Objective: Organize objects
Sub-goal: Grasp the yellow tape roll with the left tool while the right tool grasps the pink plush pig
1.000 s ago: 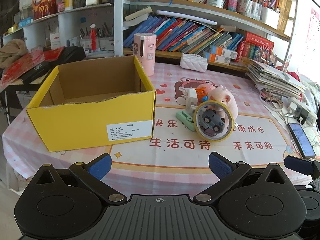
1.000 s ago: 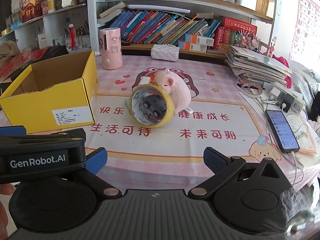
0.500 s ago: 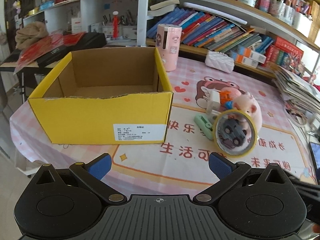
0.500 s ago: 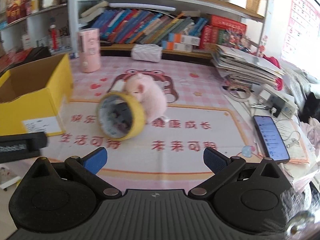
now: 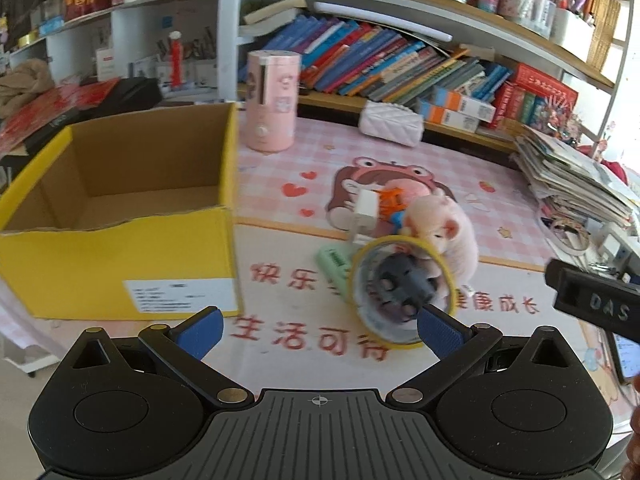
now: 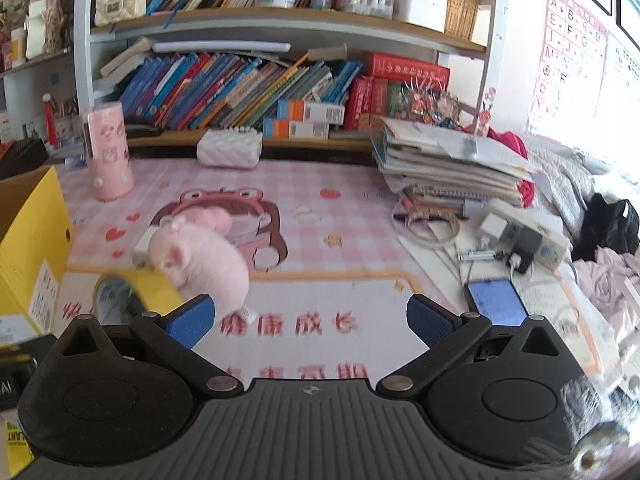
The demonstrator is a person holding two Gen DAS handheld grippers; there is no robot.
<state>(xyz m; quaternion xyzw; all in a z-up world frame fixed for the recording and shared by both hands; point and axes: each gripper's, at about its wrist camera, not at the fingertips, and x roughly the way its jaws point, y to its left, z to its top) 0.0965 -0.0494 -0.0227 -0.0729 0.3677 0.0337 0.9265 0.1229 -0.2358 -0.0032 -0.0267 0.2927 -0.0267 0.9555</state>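
An open yellow cardboard box (image 5: 116,268) stands on the left of the table, and its edge (image 6: 36,248) shows in the right wrist view. A yellow tape roll (image 5: 402,292) stands on edge with a grey toy car (image 5: 404,282) inside it. Behind it lie a pink plush pig (image 5: 448,232), a green item (image 5: 332,260), a white block (image 5: 366,208) and an orange toy (image 5: 390,202). My left gripper (image 5: 318,328) is open just in front of the roll. My right gripper (image 6: 308,320) is open, with the pig (image 6: 204,260) and roll (image 6: 136,288) at its left finger.
A pink cylinder (image 5: 272,100) and a white quilted pouch (image 5: 390,122) stand at the back by the bookshelf. Stacked papers (image 6: 452,160), a power strip (image 6: 524,232) and a phone (image 6: 496,300) lie on the right. The other gripper (image 5: 592,304) juts in at the right.
My left gripper has moved forward and right, so the tape roll is nearer its right finger. My right gripper has swung right and closer; the roll and pig have slid to its left.
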